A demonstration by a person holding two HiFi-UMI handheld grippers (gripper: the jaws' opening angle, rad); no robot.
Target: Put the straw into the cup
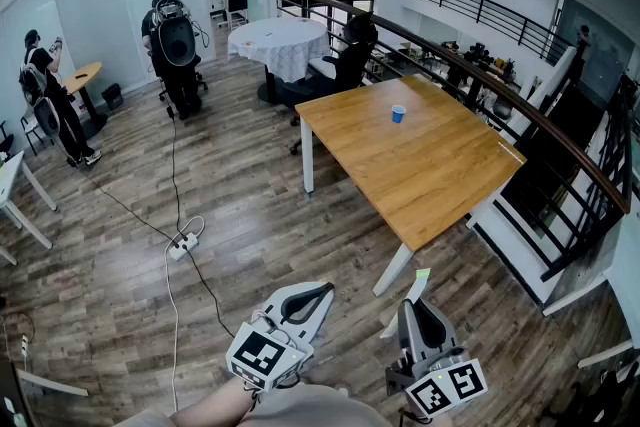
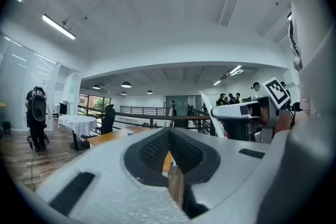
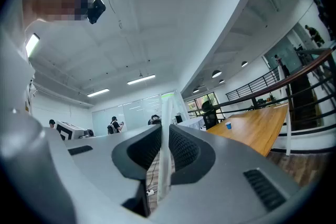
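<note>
Near the bottom edge of the head view, the 2 grippers are held side by side over the dark plank floor (image 1: 230, 205), well short of the wooden table (image 1: 440, 175). The right gripper (image 1: 412, 307) has its jaws closed on the straw (image 1: 418, 285), a pale wrapped stick with a green tip; in the right gripper view the straw (image 3: 166, 160) runs up between the ribbed pads and stands out past the jaw tips. The left gripper (image 1: 318, 293) has its jaws brought together with nothing between them, which the left gripper view confirms: only a thin slit shows between the pads (image 2: 152, 150). The cup (image 1: 398, 114), small and blue, stands upright on the far part of the table, well apart from both grippers. Beyond it is a round table with a white cloth (image 1: 280, 43). A white power strip (image 1: 182, 245) lies on the floor at the left, its cable trailing across the planks.
</note>
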